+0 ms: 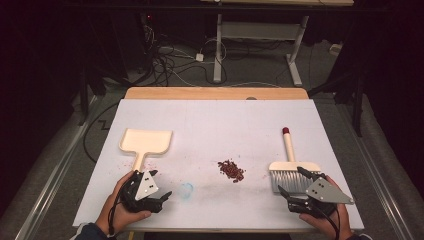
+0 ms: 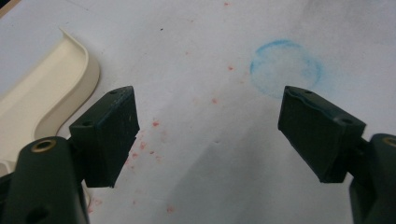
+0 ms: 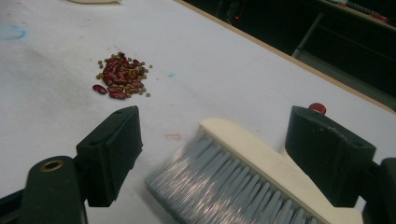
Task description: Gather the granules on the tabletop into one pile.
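A cream dustpan [image 1: 146,141] lies flat at the table's left, its handle pointing toward me; its rim [image 2: 70,70] shows in the left gripper view. My left gripper [image 1: 161,186] stands open just past the handle's near end, over bare table [image 2: 210,154]. A small heap of red and green beans [image 1: 231,170] [image 3: 121,75] sits mid-table. At the right lies a cream hand brush [image 1: 291,166] with grey bristles [image 3: 219,186] and a red-tipped handle [image 3: 318,108]. My right gripper [image 1: 291,180] is open, its jaws on either side of the bristles.
A faint blue ring mark [image 1: 187,190] [image 2: 286,67] and red smudges stain the white table cover. The table's wooden far edge [image 1: 215,93] borders a dark floor with cables and a desk frame [image 1: 260,45] beyond.
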A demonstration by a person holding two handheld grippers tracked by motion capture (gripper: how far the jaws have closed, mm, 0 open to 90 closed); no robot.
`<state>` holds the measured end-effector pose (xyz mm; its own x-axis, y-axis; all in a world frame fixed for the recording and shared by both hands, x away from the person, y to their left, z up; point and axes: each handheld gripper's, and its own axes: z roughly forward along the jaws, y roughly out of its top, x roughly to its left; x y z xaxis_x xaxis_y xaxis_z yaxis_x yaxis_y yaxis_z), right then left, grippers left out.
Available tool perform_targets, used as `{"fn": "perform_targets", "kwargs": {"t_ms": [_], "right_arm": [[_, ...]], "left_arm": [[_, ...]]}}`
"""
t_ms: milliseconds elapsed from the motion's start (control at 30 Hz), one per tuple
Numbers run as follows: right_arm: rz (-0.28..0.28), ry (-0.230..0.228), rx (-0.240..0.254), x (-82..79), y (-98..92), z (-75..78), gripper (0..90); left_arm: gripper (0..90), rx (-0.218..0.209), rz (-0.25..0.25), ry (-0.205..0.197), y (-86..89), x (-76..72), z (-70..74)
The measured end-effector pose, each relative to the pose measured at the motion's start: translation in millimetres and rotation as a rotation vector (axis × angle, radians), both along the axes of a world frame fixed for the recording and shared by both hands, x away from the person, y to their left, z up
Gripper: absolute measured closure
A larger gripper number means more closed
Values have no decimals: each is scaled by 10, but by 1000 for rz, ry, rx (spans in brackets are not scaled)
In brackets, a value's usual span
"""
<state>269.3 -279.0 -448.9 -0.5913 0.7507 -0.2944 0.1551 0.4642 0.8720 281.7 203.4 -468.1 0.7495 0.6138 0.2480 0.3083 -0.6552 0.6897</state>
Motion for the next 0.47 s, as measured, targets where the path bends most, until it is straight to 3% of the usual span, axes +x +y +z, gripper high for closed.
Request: {"fn": "perform_targets", "kwargs": {"t_ms": [467], "right_arm": [[-3, 1, -5, -3, -17, -11, 191]], "left_arm": [[194, -6, -1, -3, -17, 35, 12]]}}
